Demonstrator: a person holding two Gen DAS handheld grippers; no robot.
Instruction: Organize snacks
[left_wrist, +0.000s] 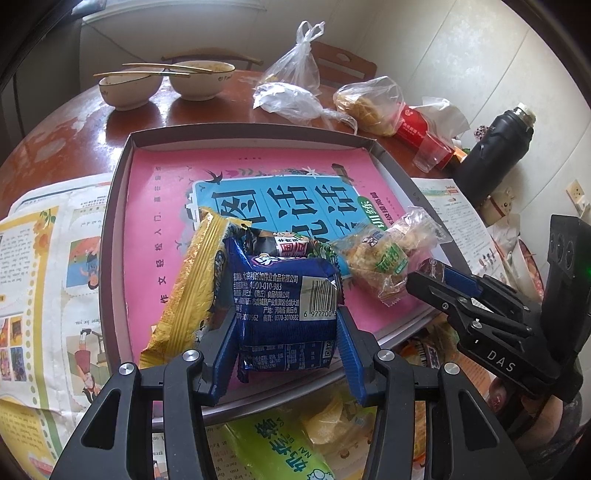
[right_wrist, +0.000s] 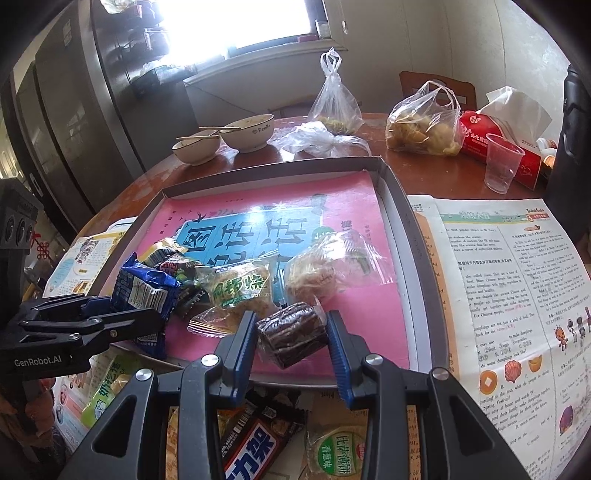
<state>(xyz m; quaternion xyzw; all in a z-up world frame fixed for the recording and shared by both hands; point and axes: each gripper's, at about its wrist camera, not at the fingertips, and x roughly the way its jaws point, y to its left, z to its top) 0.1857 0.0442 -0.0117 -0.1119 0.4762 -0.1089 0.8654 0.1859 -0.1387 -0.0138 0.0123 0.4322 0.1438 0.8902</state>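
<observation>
A grey tray lined with a pink book holds several wrapped snacks. My left gripper is shut on a blue snack packet at the tray's near edge; a gold packet leans against its left side. To its right lies a clear-wrapped snack with a green label. My right gripper is shut on a brown chocolate cake in clear wrap, low over the tray's near edge. The right wrist view has the left gripper with the blue packet at the left.
Two bowls with chopsticks, plastic bags, a red tissue box, a plastic cup and a black flask stand behind the tray. Newspapers flank it. More snacks lie under both grippers.
</observation>
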